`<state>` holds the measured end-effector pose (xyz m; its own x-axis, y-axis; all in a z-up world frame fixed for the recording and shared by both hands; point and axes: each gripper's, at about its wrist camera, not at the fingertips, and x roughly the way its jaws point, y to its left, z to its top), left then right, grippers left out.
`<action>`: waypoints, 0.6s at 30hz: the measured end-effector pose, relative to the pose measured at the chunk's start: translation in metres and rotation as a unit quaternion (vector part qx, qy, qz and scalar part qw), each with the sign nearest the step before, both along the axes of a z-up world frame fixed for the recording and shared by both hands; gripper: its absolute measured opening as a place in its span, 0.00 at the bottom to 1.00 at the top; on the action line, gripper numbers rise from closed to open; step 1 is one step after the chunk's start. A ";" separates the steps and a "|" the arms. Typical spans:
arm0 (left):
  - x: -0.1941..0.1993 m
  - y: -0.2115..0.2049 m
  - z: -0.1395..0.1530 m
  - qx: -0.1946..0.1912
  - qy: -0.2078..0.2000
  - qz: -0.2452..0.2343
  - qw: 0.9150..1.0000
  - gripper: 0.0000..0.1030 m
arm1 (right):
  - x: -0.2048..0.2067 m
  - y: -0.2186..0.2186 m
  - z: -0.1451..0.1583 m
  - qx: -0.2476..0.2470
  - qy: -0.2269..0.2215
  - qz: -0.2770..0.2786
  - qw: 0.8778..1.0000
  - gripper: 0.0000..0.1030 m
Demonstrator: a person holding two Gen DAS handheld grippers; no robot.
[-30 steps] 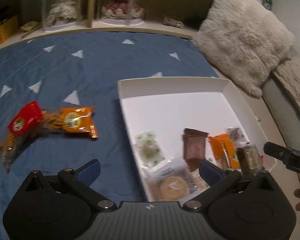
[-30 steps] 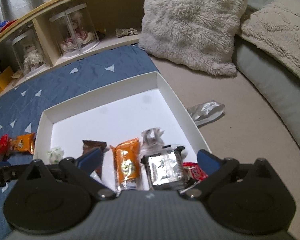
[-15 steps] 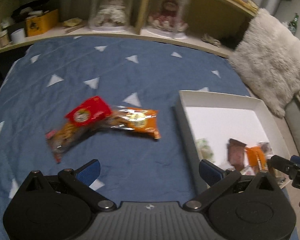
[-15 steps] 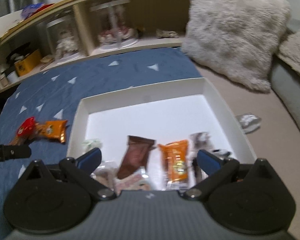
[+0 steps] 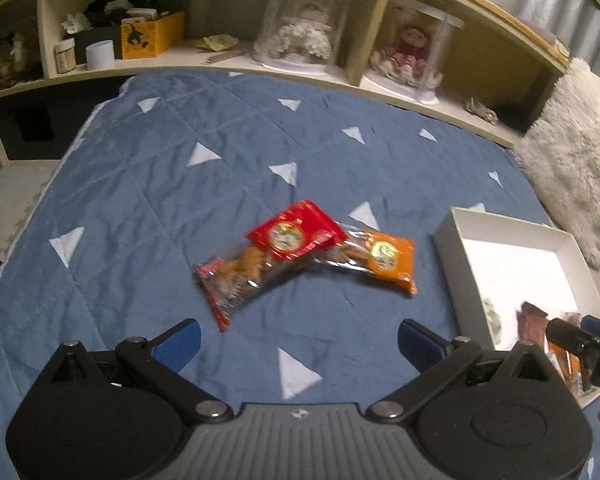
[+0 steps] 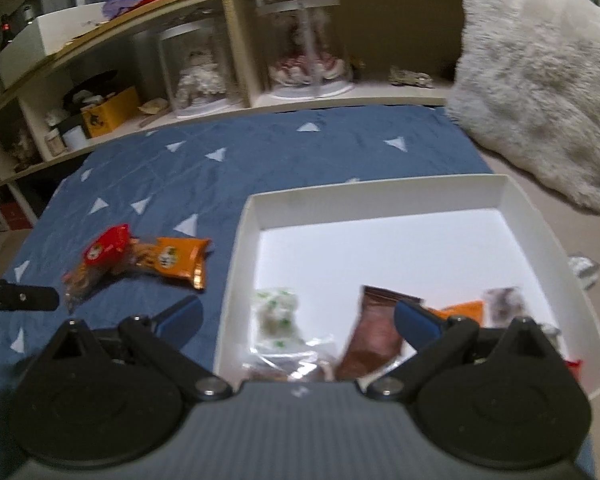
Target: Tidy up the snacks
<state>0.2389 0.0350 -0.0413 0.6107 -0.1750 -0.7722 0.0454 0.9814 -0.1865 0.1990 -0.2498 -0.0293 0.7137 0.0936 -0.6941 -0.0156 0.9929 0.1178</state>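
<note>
A red snack pack (image 5: 276, 248) and an orange snack pack (image 5: 384, 258) lie overlapping on the blue quilt, ahead of my open, empty left gripper (image 5: 298, 342). Both show in the right wrist view: the red snack pack (image 6: 100, 258), the orange snack pack (image 6: 176, 260). A white box (image 6: 380, 196) holds several snacks: a green-white pack (image 6: 276, 314), a brown bar (image 6: 374, 330), an orange pack (image 6: 464, 310). My right gripper (image 6: 298, 324) is open and empty over the box's near left edge. The box's corner (image 5: 456, 236) shows in the left wrist view.
A blue quilt (image 5: 188, 200) with white triangles covers the surface. A shelf (image 5: 300, 68) with doll domes and a yellow box runs along the back. A fluffy white pillow (image 6: 540, 92) lies at the right. A crumpled silver wrapper (image 6: 586, 270) lies right of the box.
Both grippers have swung left. The red and orange packs now sit centred ahead of my left gripper, and the box has slid to the right in both views.
</note>
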 end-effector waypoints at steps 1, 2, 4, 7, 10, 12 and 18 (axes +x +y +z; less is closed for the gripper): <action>0.002 0.004 -0.002 -0.001 -0.004 0.002 1.000 1.00 | 0.002 0.005 -0.001 0.003 -0.003 0.007 1.000 0.99; 0.003 0.007 -0.004 -0.001 -0.006 0.003 1.000 1.00 | 0.004 0.009 -0.003 0.003 -0.006 0.014 1.000 0.99; 0.009 0.012 -0.009 0.003 -0.009 0.006 1.000 1.00 | 0.007 0.018 -0.005 -0.005 -0.011 0.028 1.000 0.99; 0.017 0.014 -0.015 0.010 -0.008 0.005 1.000 1.00 | 0.014 0.036 -0.010 -0.027 -0.020 0.052 0.998 0.99; 0.026 0.017 -0.020 0.003 -0.005 0.002 1.000 1.00 | 0.021 0.050 -0.016 -0.046 -0.025 0.074 0.996 0.99; 0.033 0.019 -0.025 -0.004 -0.002 0.003 1.000 1.00 | 0.028 0.059 -0.018 -0.060 -0.032 0.082 0.994 0.99; 0.052 0.027 -0.039 -0.011 -0.005 -0.001 1.000 1.00 | 0.055 0.079 -0.020 -0.081 -0.061 0.099 0.990 0.99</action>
<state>0.2909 0.0615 -0.0800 0.6188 -0.1931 -0.7614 0.0486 0.9769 -0.2083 0.2537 -0.1711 -0.0496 0.7715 0.1348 -0.6218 -0.2162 0.9747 -0.0570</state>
